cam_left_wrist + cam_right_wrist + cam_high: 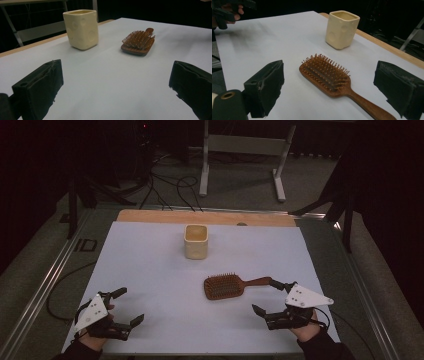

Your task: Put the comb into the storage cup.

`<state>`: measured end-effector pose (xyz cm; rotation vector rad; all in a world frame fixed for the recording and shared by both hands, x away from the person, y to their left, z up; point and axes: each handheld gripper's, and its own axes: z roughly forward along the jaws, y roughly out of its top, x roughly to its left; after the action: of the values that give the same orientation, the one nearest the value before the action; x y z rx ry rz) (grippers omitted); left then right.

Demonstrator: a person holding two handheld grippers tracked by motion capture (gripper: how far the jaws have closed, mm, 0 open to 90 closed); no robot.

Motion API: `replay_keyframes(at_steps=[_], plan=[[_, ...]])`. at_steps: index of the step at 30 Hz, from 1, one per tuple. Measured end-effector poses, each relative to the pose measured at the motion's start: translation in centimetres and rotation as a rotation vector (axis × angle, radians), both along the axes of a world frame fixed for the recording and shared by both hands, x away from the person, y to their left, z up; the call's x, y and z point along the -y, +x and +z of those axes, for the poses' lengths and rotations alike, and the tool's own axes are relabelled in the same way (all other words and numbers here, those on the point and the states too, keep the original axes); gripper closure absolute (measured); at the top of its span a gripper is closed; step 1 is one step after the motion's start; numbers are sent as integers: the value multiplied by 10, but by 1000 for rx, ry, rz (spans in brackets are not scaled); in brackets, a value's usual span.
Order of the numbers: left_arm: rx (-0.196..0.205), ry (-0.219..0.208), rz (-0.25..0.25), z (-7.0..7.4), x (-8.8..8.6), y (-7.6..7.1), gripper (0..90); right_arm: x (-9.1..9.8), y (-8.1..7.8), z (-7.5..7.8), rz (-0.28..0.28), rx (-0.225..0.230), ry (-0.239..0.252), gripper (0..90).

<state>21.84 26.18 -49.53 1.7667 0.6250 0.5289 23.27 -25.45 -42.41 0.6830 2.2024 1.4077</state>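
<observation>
A brown wooden paddle hairbrush lies bristles up right of the table's middle, its handle pointing right. A cream square cup stands upright behind it, toward the far edge. My right gripper is open at the front right, its far jaw close to the brush handle's end. In the right gripper view the hairbrush lies between and just beyond the spread jaws, with the cup farther off. My left gripper is open and empty at the front left. From it I see the cup and hairbrush ahead.
A white sheet covers the table, with a strip of wood bare along the far edge. Beyond the table stand a white frame and loose cables on the floor. Metal rails run along both sides.
</observation>
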Motion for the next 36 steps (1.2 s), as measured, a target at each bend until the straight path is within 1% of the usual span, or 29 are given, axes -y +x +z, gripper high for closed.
replay_keyframes(at_steps=[1, 3, 5, 9, 12, 16, 19, 21, 23, 24, 29, 30, 35, 36], plan=[[0, 0, 0, 0, 0, 0, 0, -1, 0, 1, -7, -3, -1, 91], [-1, 0, 0, 0, 0, 0, 0, -1, 4, 6, 1, 5, -1, 91], [-1, 5, 0, 0, 0, 0, 0, -1, 5, 7, -1, 1, 1, 91], [-1, 3, 0, 0, 0, 0, 1, -2, 11, 14, 2, 17, -3, 92], [-1, 6, -1, 0, 0, 0, 1, -2, 14, 16, -2, 17, -2, 92], [0, 2, -1, 0, 1, -1, 0, -1, 20, 20, -6, 27, -3, 92], [-1, 7, -1, 0, 0, 0, 1, 0, 26, 23, -12, 27, 1, 91], [0, 2, -2, 0, 1, 0, 0, 1, 29, 26, -13, 34, -2, 92], [1, 8, -2, 0, 1, 0, 0, 1, 30, 27, -16, 33, -5, 92], [-2, 10, -4, 0, 1, 0, 0, 2, 35, 30, -14, 40, -9, 92], [0, 13, -6, 0, 1, 0, 0, 2, 42, 32, -15, 43, -14, 92], [0, 10, -4, 0, 1, 0, 0, 2, 45, 33, -17, 41, -14, 91], [-1, 13, -6, -1, 1, 0, 1, 2, 51, 34, -18, 32, -18, 91], [-1, 11, -5, 0, 1, 0, 0, 3, 54, 33, -13, 30, -19, 91]])
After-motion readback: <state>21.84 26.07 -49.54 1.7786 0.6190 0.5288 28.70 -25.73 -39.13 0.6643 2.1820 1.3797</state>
